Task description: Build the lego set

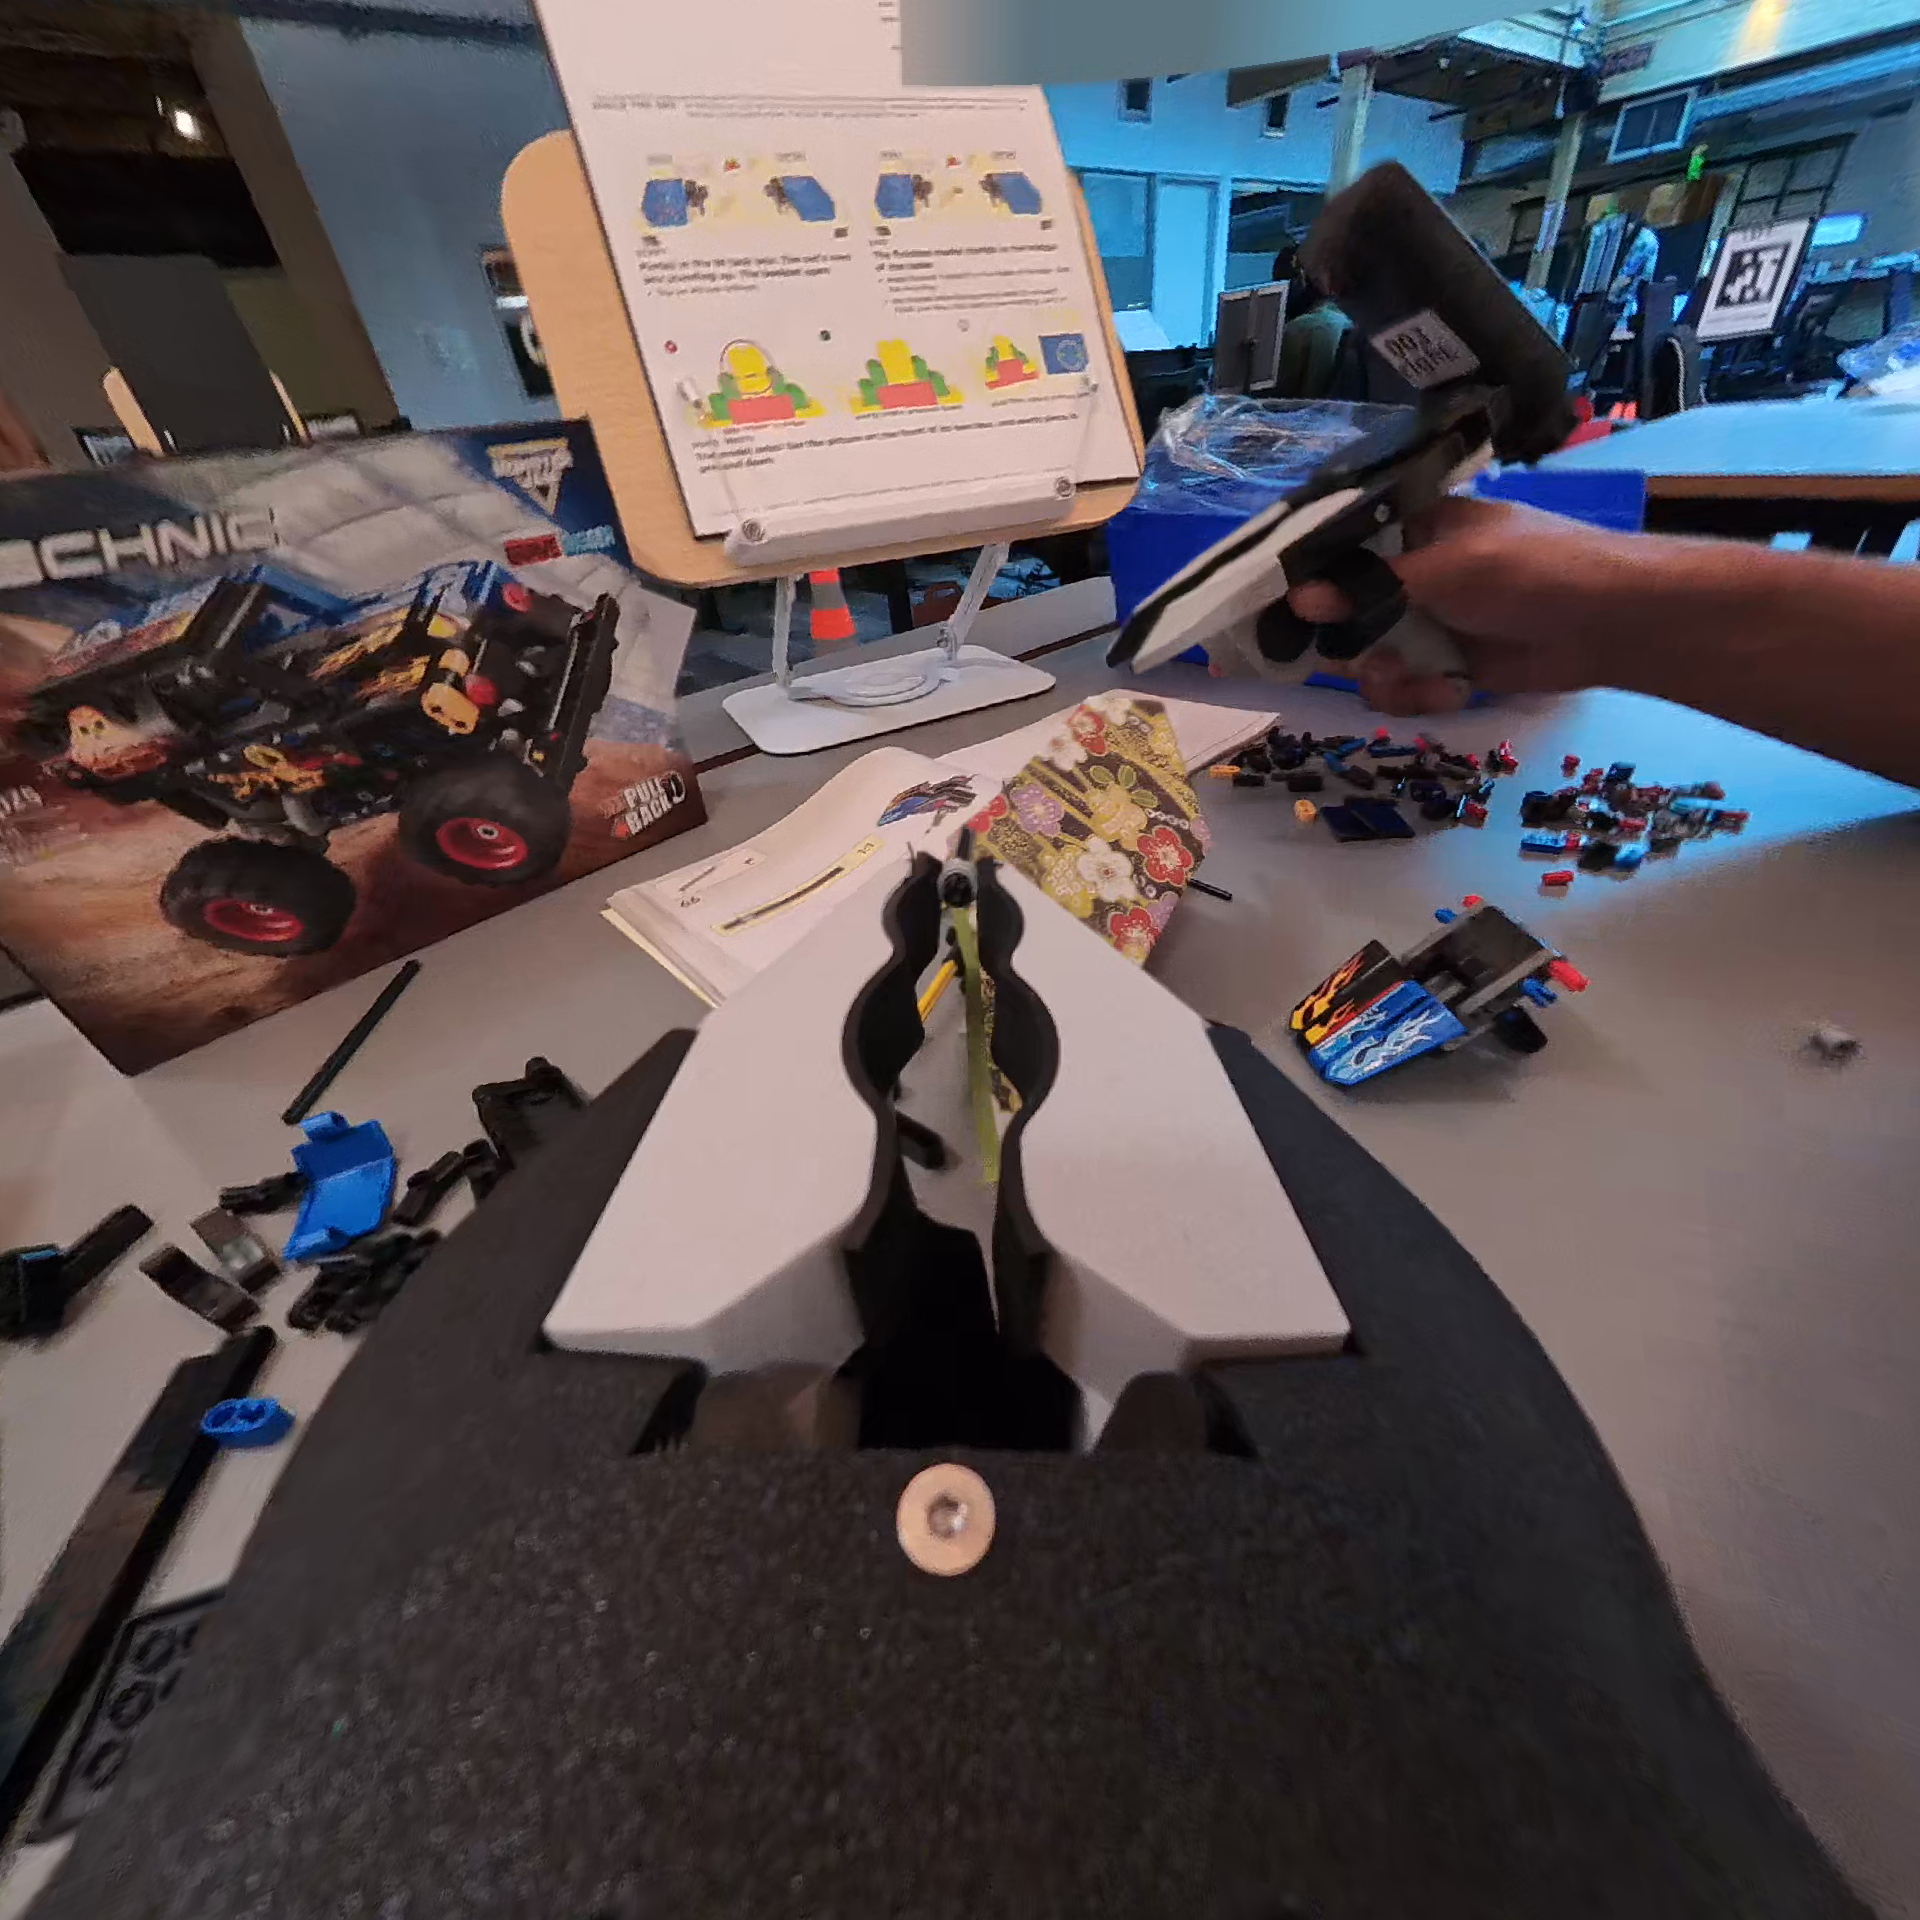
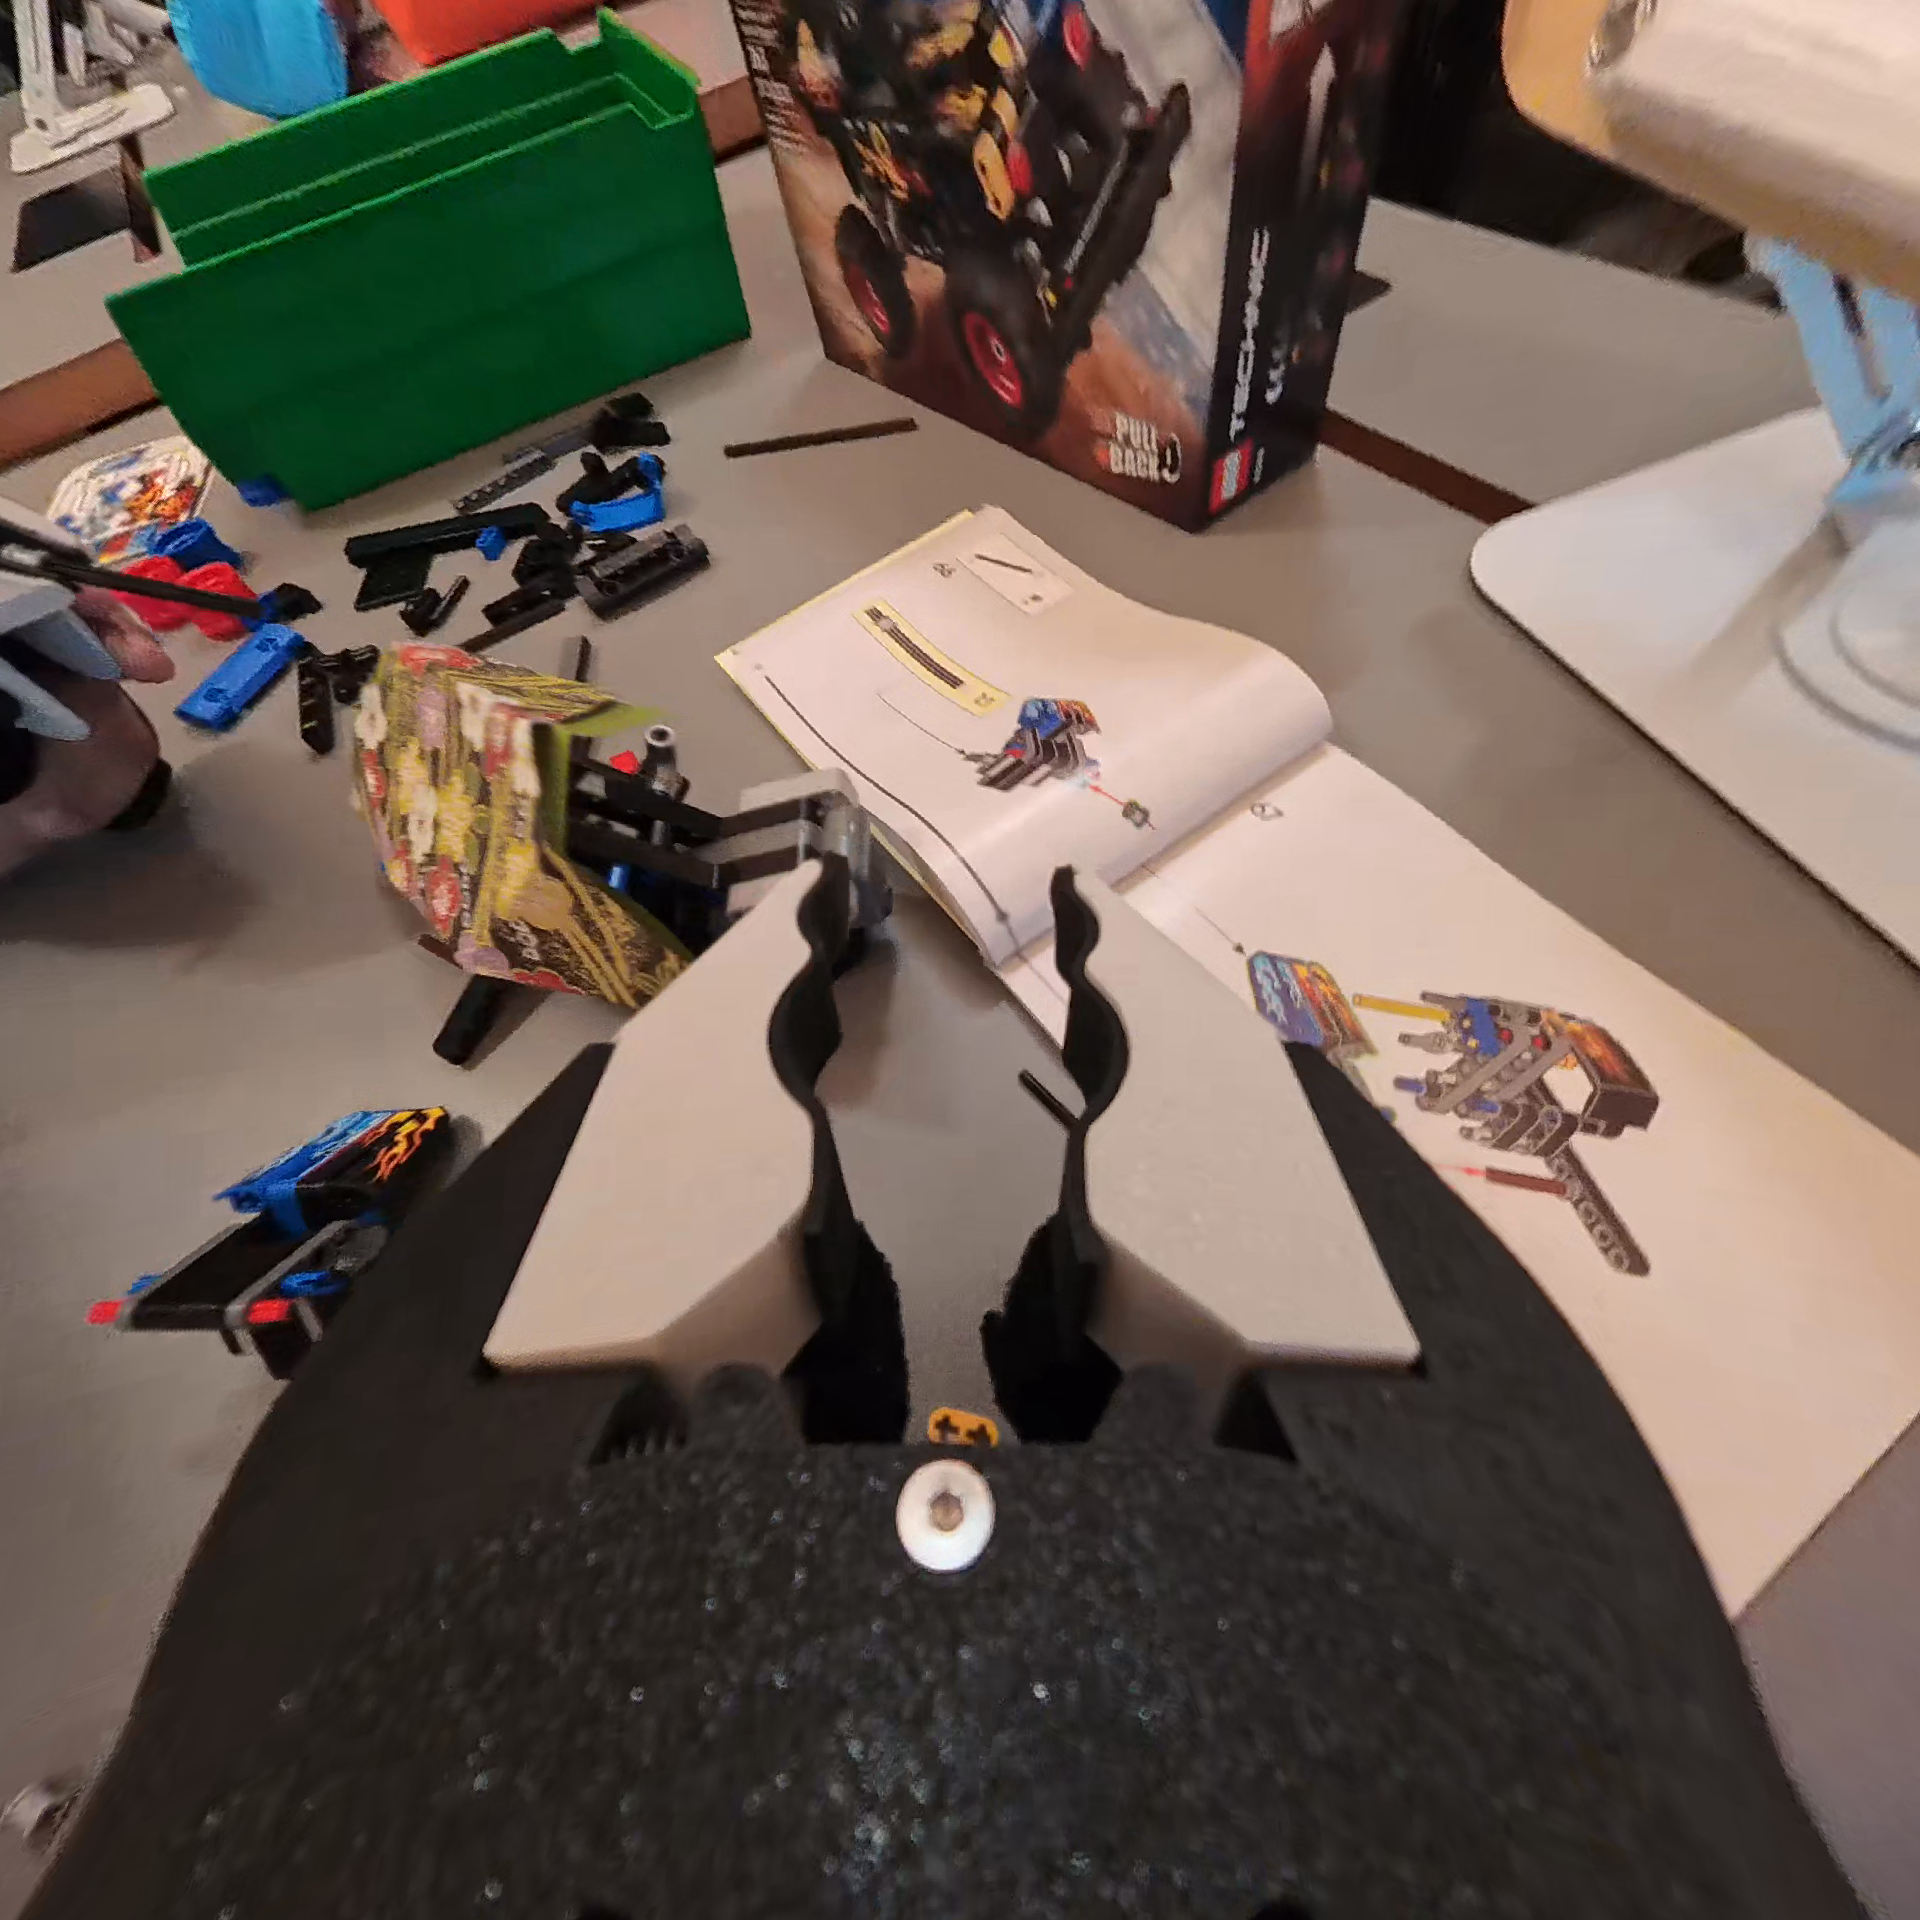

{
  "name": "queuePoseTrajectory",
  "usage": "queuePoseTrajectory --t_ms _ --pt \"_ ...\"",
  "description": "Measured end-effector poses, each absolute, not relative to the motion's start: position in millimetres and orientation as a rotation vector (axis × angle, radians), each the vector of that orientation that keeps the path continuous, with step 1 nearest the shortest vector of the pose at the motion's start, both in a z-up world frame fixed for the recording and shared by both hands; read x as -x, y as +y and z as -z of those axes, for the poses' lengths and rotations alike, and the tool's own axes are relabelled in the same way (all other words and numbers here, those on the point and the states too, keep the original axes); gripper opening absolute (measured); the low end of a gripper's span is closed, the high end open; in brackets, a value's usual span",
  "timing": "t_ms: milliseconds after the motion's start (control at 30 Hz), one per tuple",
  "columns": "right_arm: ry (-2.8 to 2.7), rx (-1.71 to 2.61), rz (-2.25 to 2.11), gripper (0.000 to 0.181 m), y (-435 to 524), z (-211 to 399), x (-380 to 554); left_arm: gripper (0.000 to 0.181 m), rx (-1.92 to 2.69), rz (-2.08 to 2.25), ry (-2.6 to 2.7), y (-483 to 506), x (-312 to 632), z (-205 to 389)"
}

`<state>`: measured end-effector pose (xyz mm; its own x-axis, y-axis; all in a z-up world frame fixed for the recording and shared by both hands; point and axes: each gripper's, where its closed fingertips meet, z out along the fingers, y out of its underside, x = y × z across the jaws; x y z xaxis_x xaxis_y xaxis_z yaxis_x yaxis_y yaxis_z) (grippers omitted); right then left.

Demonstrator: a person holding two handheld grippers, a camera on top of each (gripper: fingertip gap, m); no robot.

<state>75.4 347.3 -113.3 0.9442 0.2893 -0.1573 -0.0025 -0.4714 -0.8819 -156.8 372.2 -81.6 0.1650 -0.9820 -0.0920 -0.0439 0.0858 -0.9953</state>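
My left gripper [image 1: 956, 883] is shut on a thin black axle [image 2: 156, 589], seen end-on at its tips. It also shows at the far left of the right wrist view [image 2: 42, 613]. A black lego frame wrapped in floral paper [image 2: 499, 821] lies on the table just beyond it [image 1: 1101, 821]. My right gripper [image 2: 940, 894] is open and empty above the table. Its left fingertip [image 2: 821, 894] is close to the frame's grey end piece [image 2: 852, 842]. In the left wrist view a hand holds the right gripper [image 1: 1143, 634] raised. A blue flame-printed sub-assembly [image 1: 1392, 1008] [image 2: 322, 1174] lies apart.
An open instruction booklet [image 2: 1039, 707] lies in the middle, with the set's box [image 1: 312, 707] behind it and a document stand [image 1: 852, 312]. Loose parts lie at the left [image 1: 343, 1195] and right [image 1: 1382, 779]. A green bin [image 2: 436, 281] and a blue bin [image 1: 1174, 540] stand at the edges. Across from one pair of fingers to the other is roughly 25 cm. Left tips and right tips are each some 15 cm from the blue flame-printed sub-assembly [image 1: 1392, 1008].
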Motion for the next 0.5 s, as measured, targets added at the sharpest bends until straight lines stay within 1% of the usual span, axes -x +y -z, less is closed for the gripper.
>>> queuePoseTrajectory --t_ms 167,500 --pt "-0.156 2.053 -0.311 0.038 346.8 128.3 -85.2 0.004 1.275 1.095 1.117 374.6 158.1 81.2" --pt "-0.156 2.080 -0.301 0.037 347.7 135.6 -86.6 0.005 1.237 1.027 1.176 366.4 153.4 85.8"
